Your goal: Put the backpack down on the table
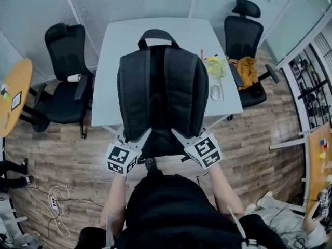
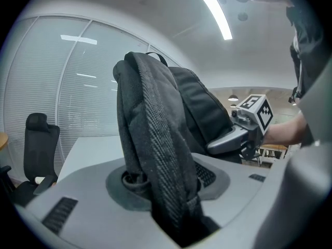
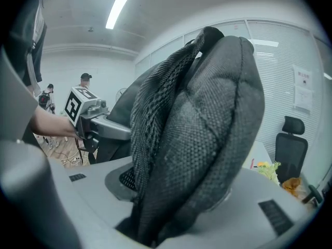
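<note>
A black backpack is held up over the near half of the white table, its back panel and both shoulder straps facing me and its top handle pointing away. My left gripper is shut on the left shoulder strap near its lower end. My right gripper is shut on the padded right strap. Each gripper view shows the strap filling the jaws and the other gripper beyond it. Whether the pack touches the table is hidden.
Black office chairs stand at the table's left and far right; the right one has an orange garment beside it. A mouse, a yellow-green bundle and a red pen lie on the table's right side. Cables trail on the floor.
</note>
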`<state>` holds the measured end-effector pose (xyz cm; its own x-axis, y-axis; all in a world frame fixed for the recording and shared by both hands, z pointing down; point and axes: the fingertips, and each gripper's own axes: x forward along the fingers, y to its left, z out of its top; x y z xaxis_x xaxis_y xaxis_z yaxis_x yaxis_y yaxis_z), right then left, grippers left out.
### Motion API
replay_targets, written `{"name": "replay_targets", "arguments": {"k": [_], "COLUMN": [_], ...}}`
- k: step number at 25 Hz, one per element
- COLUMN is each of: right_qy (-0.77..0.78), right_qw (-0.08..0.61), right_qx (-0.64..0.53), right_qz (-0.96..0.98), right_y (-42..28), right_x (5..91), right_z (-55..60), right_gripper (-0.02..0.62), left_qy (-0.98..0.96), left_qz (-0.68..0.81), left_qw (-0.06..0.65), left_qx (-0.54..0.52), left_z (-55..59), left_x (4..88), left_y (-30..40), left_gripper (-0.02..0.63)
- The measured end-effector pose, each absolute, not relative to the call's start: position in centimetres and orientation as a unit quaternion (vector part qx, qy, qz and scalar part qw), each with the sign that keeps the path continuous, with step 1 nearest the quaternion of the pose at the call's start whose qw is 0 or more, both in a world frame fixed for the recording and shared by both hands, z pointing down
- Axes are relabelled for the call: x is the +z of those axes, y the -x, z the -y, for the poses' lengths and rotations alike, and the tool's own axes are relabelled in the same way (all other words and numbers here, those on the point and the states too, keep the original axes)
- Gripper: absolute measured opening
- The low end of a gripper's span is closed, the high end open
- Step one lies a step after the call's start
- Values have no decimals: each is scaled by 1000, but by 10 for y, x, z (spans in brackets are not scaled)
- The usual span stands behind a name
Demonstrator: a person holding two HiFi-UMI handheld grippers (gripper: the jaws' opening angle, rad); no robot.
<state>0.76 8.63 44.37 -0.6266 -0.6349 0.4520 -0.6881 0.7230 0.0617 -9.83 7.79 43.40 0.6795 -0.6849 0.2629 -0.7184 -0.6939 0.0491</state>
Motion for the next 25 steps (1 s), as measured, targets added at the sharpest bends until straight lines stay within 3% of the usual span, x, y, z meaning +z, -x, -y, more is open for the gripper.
{"name": "replay_targets", "arguments": {"k": [12,25], "right_qy": [-397,-393], "right_qw": [237,257], "right_qx": [71,107], "right_qz": [884,876], "right_y": [26,12], "right_x": [446,473], "right_z": [-45,-23], "right_gripper": [206,207], "left_qy": [-927,-925], "left_qz": [352,341], "left_qw": [75,113], "left_qx": [106,121], "left_z": [-28,-5], "left_x": [437,466], "left_y": [133,119], "left_gripper": [187,189]}}
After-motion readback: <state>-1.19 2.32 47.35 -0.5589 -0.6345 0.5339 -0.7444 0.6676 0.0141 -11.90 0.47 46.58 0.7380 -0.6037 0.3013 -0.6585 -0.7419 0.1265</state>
